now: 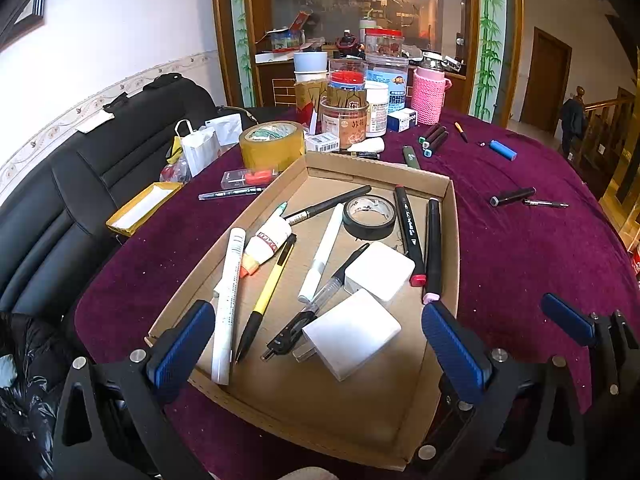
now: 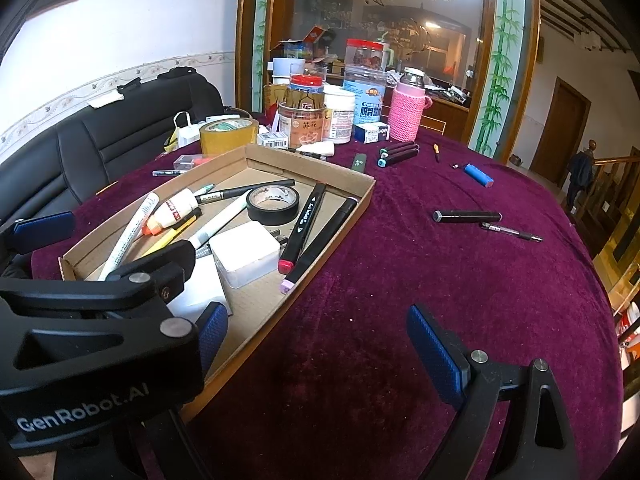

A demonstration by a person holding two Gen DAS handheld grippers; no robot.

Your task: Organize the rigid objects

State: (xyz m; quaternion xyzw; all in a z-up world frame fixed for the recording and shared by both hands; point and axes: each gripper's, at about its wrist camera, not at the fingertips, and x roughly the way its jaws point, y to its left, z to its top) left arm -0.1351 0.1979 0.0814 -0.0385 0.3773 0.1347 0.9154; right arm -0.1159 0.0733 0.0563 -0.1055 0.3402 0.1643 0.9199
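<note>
A shallow cardboard tray (image 1: pixel 450 240) (image 2: pixel 362 196) on the purple tablecloth holds pens, markers, a black tape roll (image 1: pixel 370 217) (image 2: pixel 273 204), a glue bottle (image 1: pixel 267 243) and two white chargers (image 1: pixel 351 334) (image 2: pixel 244 254). My left gripper (image 1: pixel 320 346) is open and empty over the tray's near end. My right gripper (image 2: pixel 314 344) is open and empty above bare cloth right of the tray. Loose on the cloth lie a black marker (image 2: pixel 467 216) (image 1: pixel 513 196), a thin pen (image 2: pixel 512 232), a blue lighter (image 2: pixel 478 175) (image 1: pixel 503 149) and several teal-capped markers (image 2: pixel 398 154) (image 1: pixel 433 140).
Jars, a pink knitted bottle (image 1: pixel 429 96) and small boxes crowd the table's far side. A brown tape roll (image 1: pixel 272 145) and a yellow box (image 1: pixel 144 209) sit left of the tray. A black sofa (image 1: pixel 80 184) stands at left. The table edge drops off at right.
</note>
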